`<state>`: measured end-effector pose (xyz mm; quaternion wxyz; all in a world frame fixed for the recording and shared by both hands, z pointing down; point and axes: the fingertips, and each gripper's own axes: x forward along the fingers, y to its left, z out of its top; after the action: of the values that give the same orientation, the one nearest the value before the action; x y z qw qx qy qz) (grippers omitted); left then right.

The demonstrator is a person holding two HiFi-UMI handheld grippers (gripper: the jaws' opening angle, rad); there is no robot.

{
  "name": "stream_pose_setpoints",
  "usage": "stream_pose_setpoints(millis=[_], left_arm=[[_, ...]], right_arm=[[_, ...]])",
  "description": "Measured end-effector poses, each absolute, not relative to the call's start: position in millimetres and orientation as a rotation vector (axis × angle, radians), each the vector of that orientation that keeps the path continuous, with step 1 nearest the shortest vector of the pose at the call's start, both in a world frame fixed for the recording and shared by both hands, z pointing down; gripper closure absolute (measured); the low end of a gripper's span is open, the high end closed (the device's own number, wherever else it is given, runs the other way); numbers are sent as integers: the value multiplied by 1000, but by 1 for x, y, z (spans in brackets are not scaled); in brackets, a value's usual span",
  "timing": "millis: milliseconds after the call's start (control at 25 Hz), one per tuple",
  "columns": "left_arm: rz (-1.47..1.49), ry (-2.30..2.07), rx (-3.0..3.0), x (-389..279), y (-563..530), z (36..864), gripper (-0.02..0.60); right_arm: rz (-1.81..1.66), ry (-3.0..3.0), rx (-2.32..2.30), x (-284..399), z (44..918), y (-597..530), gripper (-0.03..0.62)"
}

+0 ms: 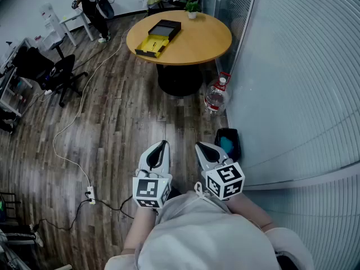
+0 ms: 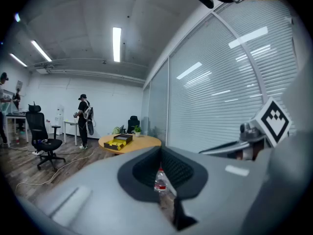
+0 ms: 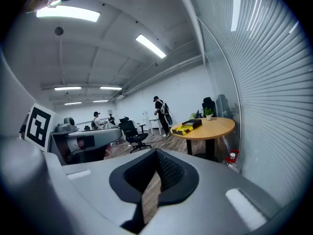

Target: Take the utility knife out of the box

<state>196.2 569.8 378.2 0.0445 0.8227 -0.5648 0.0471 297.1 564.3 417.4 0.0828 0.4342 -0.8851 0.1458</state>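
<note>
An open black box with a yellow inside (image 1: 160,34) lies on the round wooden table (image 1: 197,44) far ahead; it also shows as the box (image 2: 119,141) and the box (image 3: 187,127) in the two gripper views. No utility knife can be made out at this distance. My left gripper (image 1: 163,144) and right gripper (image 1: 200,145) are held side by side close to my body, well short of the table. In its own view the left gripper (image 2: 160,153) has its pads together on nothing. The right gripper (image 3: 156,153) is likewise shut and empty.
A large water bottle (image 1: 216,96) stands on the floor by the table's base, and a black bin (image 1: 228,142) sits against the glass wall with blinds (image 1: 292,83). An office chair (image 1: 59,75), a floor cable (image 1: 73,122) and a person (image 1: 93,4) are at left.
</note>
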Motion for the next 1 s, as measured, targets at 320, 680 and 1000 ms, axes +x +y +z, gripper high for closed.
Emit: stream_pose_setpoints(millis=[320, 680, 1000], left_arm=[[140, -1717, 2508, 205, 571, 378, 575], [140, -1724, 2480, 200, 571, 388, 575], [178, -1723, 2418, 170, 546, 407, 575]], right_arm=[[439, -2624, 1312, 306, 421, 562, 594], [524, -2609, 1312, 304, 436, 559, 595], [623, -2582, 1284, 278, 456, 532, 594]])
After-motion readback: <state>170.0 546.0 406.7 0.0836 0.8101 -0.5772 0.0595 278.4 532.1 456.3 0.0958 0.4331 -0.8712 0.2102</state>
